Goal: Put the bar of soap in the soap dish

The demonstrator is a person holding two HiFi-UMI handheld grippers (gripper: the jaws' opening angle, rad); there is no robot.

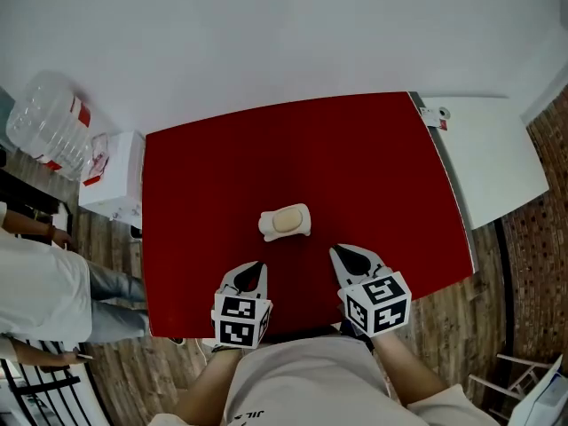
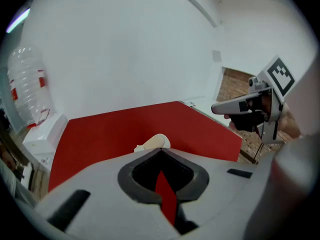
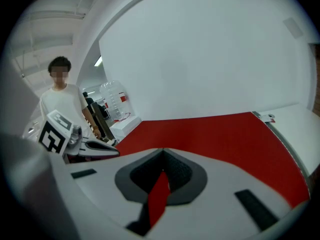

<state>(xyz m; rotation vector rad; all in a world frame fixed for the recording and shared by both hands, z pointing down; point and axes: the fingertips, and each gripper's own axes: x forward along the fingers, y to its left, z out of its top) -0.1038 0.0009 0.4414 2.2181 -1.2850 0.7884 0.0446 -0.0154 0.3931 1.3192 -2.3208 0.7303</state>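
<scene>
- The red surface (image 1: 204, 193) is carrying only the task's things. It is lying bare around them, which is giving both claws free room on the near side.
- The water bottle (image 1: 49, 122) is sitting by a white box (image 1: 111, 185) off the surface's left edge. Both are well apart from the work and are playing no part in it.
- I am holding the left claw (image 1: 251, 273) over the near edge of the surface, pointing forward and down toward the dish. Its jaws are pressing fully together and are gripping nothing. Only a sliver of red surface is showing through the opening behind the tips.
- I am holding the right claw (image 1: 353, 257) near it, also over the near edge. Its jaws are likewise meeting tip to tip and are carrying nothing.
- The soap dish (image 1: 285, 223) is sitting near the middle of the surface, just ahead of the two claws and touching neither.
- The bar of soap (image 1: 286, 221) is lying flat in the soap dish, inside its rim. I am judging the placement to be complete, which is likely why both claws are standing clear, closed and empty.
</scene>
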